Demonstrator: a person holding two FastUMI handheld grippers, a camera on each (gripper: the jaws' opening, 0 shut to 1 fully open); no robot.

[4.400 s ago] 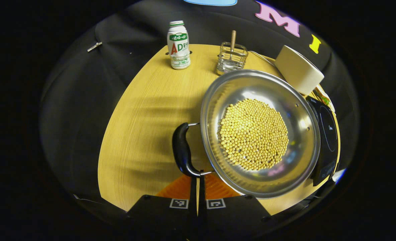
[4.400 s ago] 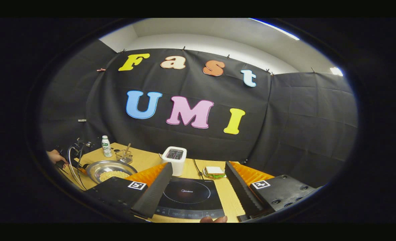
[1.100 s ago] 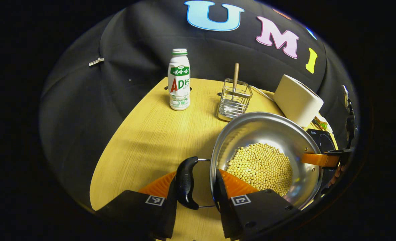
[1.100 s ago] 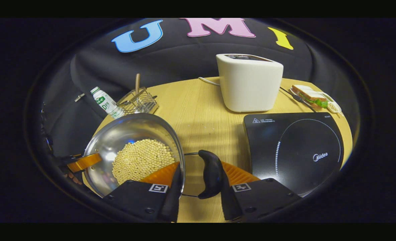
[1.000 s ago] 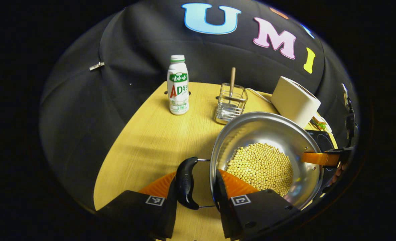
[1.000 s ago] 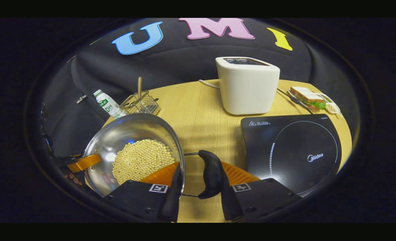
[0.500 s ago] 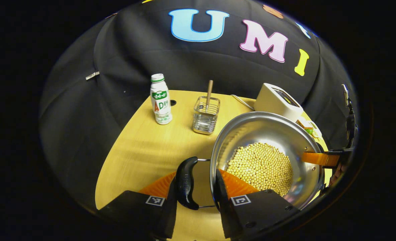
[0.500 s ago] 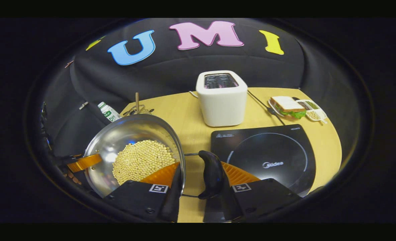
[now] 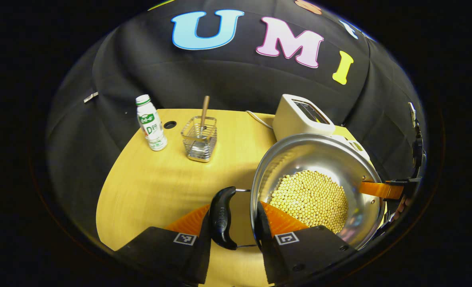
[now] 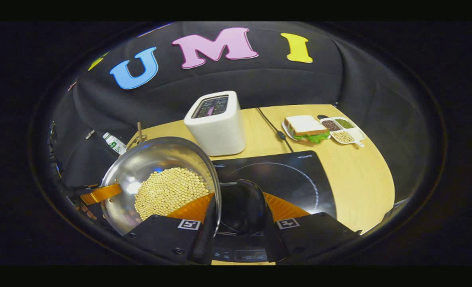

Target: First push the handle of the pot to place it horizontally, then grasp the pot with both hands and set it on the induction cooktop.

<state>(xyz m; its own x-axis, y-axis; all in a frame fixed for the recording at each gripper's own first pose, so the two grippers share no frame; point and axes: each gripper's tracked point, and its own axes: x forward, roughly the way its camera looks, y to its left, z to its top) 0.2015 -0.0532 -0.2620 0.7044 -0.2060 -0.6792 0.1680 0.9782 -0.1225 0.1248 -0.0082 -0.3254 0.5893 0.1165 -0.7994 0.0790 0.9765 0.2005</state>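
Pot [image 9: 319, 167], steel, holding pale beans [image 9: 309, 199]; both handles level, left gripper [image 9: 233, 235] clenched on the left handle [image 9: 221, 217], right gripper [image 10: 240, 231] clenched on the right handle [image 10: 247, 207]; pot seemingly carried clear of the table, its right side over the induction cooktop [image 10: 295, 177]; judged past the push and the grasp, with centring and setting down left. Surface: round wooden table [image 9: 160, 183] bearing bottle [image 9: 150, 123], wire caddy [image 9: 199, 137], toaster [image 10: 217, 121], sandwich [image 10: 305, 127] and snack tray [image 10: 343, 130]; black cloth walls behind.

Cloth-walled booth: toaster [image 10: 217, 124], cooktop [image 10: 299, 175]
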